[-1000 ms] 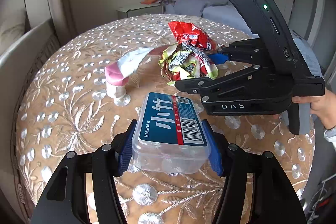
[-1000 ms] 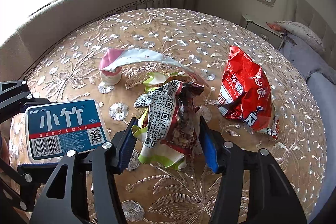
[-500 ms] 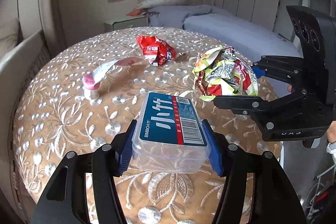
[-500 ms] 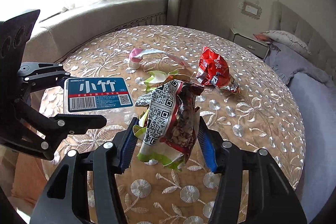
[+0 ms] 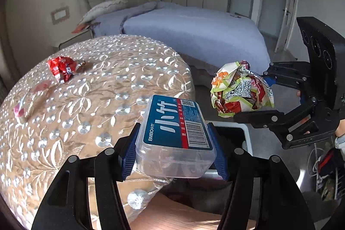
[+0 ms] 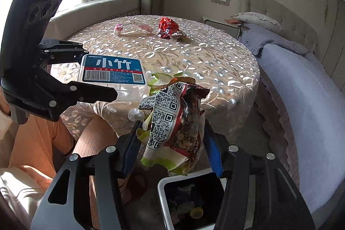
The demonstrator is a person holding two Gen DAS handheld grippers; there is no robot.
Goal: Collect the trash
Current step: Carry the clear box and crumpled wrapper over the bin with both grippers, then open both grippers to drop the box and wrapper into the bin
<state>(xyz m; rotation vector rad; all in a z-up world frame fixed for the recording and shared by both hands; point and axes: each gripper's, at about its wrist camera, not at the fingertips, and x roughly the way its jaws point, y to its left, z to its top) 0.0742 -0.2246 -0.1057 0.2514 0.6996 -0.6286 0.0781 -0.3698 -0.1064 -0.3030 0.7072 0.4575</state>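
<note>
A bedroom: a bed [image 5: 194, 29] with a pale blue cover and a tufted headboard stands beyond a round counter [image 6: 172, 53] draped in a beige cloth with silver floral embroidery. By the window behind the counter runs a cushioned bench [image 6: 97, 5].

The left hand-held gripper [image 5: 174, 143] is clamped on a clear plastic box [image 5: 175, 137] with a blue label, white characters and a barcode; its blue pads press the box's two long sides, the jaws about half apart. The box hangs in the air over the counter's near edge. In the right wrist view the same box [image 6: 112, 73] shows at the left.

The right hand-held gripper [image 6: 172, 141] grips a crumpled snack wrapper [image 6: 172, 120], green, white and red with a large QR code, squeezed between the blue pads. The wrapper is off the counter and held just above a white-rimmed trash bin [image 6: 161, 191] on the floor, which already has some rubbish inside.

On the counter lie a crumpled red packet [image 6: 167, 28] near the far side and, well apart from it to the left, a pink-and-white squeezed tube [image 6: 119, 28]. A person's leg in orange cloth [image 6: 41, 137] shows below the left hand-held gripper.
</note>
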